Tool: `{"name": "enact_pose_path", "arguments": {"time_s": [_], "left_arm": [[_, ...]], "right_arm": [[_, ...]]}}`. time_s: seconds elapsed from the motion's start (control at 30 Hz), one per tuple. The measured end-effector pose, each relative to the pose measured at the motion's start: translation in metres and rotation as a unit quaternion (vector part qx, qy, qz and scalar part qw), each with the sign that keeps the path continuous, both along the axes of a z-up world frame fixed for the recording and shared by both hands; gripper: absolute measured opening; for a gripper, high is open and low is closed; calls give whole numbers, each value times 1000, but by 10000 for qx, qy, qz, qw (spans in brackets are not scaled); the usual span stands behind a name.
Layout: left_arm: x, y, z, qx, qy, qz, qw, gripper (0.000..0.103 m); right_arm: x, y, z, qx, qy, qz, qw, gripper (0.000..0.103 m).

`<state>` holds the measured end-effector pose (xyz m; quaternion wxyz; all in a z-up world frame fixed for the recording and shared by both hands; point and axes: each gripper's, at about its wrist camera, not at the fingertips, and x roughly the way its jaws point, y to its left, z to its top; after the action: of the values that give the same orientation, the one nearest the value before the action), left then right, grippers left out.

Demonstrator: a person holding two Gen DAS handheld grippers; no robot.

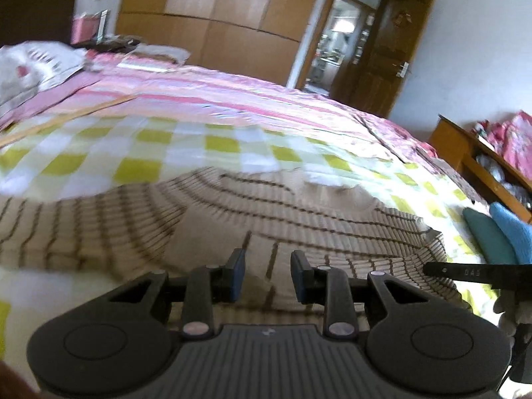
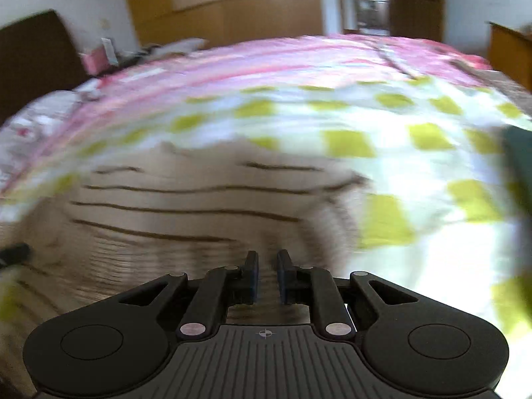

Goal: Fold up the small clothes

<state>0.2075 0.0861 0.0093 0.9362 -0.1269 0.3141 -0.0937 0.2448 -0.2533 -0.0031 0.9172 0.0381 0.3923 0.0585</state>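
Beige striped knit top (image 1: 266, 212) lies flat on the near part of the checked sheet (image 1: 186, 146); it is soft, light and limp, best pinched at an edge. Left gripper (image 1: 267, 274) stands parted and empty; right gripper (image 2: 267, 274) is nearly closed, holding nothing.

A beige garment (image 1: 266, 212) crossed by thin dark brown stripes lies on a sheet (image 1: 186, 146) checked in white and lime green. Beyond it, the bedcover (image 1: 232, 89) is striped pink and white. Far off, the wardrobe (image 1: 229, 16) is tan wood.
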Motion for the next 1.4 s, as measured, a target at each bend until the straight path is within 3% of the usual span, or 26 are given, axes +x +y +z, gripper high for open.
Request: {"name": "enact_pose_path", "arguments": {"time_s": [0.13,0.2,0.3,0.43,0.53,0.83,0.97,1.03,1.13,1.23,1.4], "left_arm": [[22,-10,-22,458,505,61,9977,35],[18,-9,-25,562,467,14,9973,36],[13,-6,-24,671,522,77,9963,37],[6,-1,-25,649,618,211,9958,37],[2,2,-25,624,687,327,9952,37],[-24,18,-15,335,743,686,9943,36],[-36,27,-15,245,746,869,9931,36],[-42,33,-14,213,699,956,9927,36],[-48,39,-11,305,588,1147,9912,36],[-48,50,-9,154,530,1292,9901,36],[-50,71,-9,8,481,1593,9861,36]], "right_arm": [[3,-13,-2,213,16,-187,9996,4],[1,-7,-1,100,-6,-131,9999,5],[-4,-7,8,177,-164,-146,9996,13],[-13,-11,15,334,-240,-180,9990,14],[-14,-7,3,-67,5,-68,10000,13],[-30,-1,16,260,-239,31,9994,16],[-28,13,-3,119,140,205,9996,17],[-32,21,-2,-87,-3,230,9997,18],[-37,27,7,7,-151,294,9995,20],[-42,41,13,69,-326,520,9981,20],[-43,75,10,107,-279,973,9948,20]]}}
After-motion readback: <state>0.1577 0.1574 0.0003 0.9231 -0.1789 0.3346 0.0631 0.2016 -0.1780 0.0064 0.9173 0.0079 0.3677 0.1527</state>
